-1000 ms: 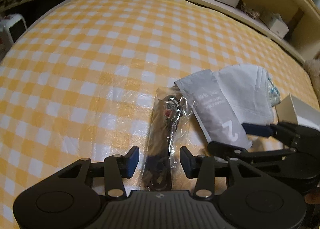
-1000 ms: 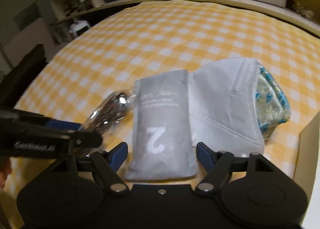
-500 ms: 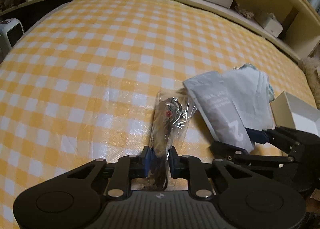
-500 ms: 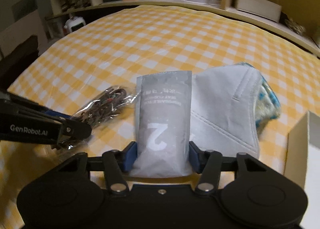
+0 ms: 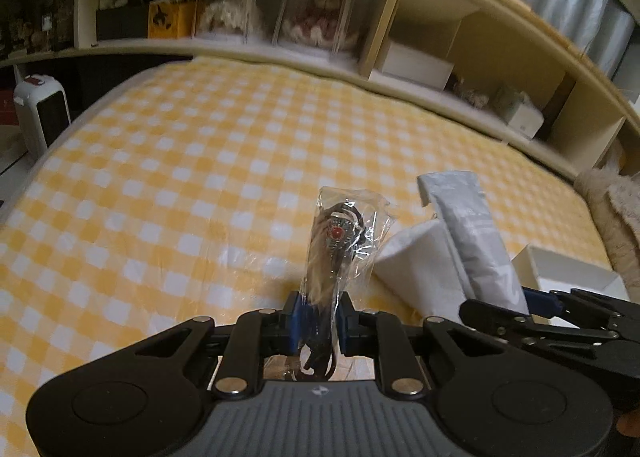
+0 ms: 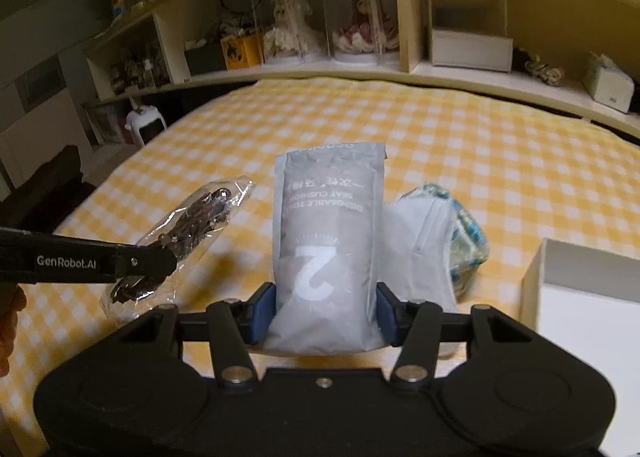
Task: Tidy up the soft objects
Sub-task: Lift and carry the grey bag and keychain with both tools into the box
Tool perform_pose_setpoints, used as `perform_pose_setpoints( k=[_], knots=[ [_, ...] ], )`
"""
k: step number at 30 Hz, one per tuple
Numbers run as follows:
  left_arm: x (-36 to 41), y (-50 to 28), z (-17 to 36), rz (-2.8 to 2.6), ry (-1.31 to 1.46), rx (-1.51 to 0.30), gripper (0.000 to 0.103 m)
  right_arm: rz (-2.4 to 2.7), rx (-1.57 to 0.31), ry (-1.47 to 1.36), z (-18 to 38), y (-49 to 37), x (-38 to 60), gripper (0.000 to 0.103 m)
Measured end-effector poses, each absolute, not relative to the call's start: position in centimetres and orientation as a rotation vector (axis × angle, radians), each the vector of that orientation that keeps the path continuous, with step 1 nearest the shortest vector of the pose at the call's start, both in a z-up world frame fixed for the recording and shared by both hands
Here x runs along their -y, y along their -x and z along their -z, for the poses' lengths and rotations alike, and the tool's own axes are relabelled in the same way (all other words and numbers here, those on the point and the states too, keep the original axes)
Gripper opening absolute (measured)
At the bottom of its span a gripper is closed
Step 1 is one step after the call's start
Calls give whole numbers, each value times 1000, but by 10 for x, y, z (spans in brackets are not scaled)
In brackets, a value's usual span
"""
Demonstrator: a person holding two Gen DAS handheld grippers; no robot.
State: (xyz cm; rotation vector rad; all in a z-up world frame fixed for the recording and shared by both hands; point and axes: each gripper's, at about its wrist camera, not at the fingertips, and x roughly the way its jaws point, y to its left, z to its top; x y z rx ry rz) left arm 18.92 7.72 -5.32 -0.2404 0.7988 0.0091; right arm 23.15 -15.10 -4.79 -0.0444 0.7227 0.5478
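While the left gripper pinches a clear bag of dark trinkets, the right gripper clamps a grey pouch marked "2". Both packets stand clear above the yellow checked bedspread. A white folded cloth lies just behind the pouch, and a white box sits to its right.
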Motion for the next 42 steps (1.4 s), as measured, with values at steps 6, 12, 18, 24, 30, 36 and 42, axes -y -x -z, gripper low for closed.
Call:
perform_pose_setpoints(
  k=[6, 12, 18, 24, 30, 36, 42],
  knots=[
    [-62, -176, 29, 45, 301, -729, 19, -514, -665, -7, 10, -216, 183, 54],
    [-34, -161, 4, 100, 295, -655, 19, -476, -600, -36, -17, -197, 217, 54],
    [-7, -155, -11, 133, 282, -597, 19, -425, -568, -59, -29, -182, 251, 55],
    [28, -162, -13, 192, 314, -599, 19, -365, -562, -80, -31, -173, 285, 55],
    [75, -176, 1, 263, 374, -655, 19, -276, -587, -119, -25, -171, 326, 56],
    [113, -195, 31, 285, 433, -747, 19, -214, -666, -186, -2, -184, 360, 56],
    [139, -210, 61, 247, 512, -811, 19, -214, -782, -192, 25, -201, 367, 55]
  ],
)
